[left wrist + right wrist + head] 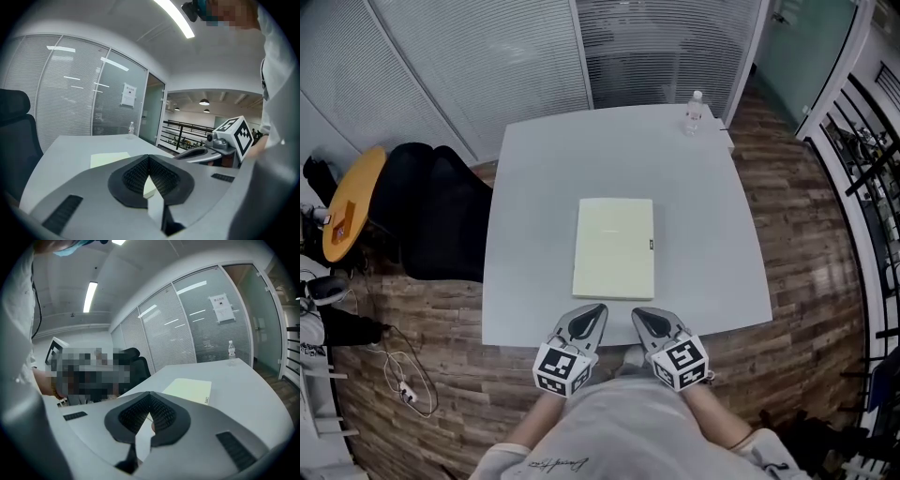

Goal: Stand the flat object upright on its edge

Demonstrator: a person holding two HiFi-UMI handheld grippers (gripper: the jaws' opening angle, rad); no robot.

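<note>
Hovering at the near edge of the table [534,178] right now, nothing's started yet as far as I can tell: the left gripper [592,314] and right gripper [641,317] sit side by side just short of the flat object [615,248], both with jaws pinched fully together and nothing between the pads. The object is a pale yellow-green sheet-like thing, maybe a thin folder or booklet, lying flat in the middle of the table with its short edge facing the grippers and a small dark mark on its right edge. It's not touched by either tool. My worry from here is that it lies flush on a smooth tabletop, so there's no lip to grab. Going in with closed jaws and nudging the near edge would probably just skate it away toward the far side, where a water bottle [694,112] stands near the corner. Prying one edge up with a single tip could spin it instead of lifting it. And if it really is a booklet, a grip on only the top cover might make it flop open. Even once it's up, an edge that thin gives almost no base, so letting go early, or off vertical, likely tips it straight back down. I'd guess it needs one tool bracing while the other lifts
</note>
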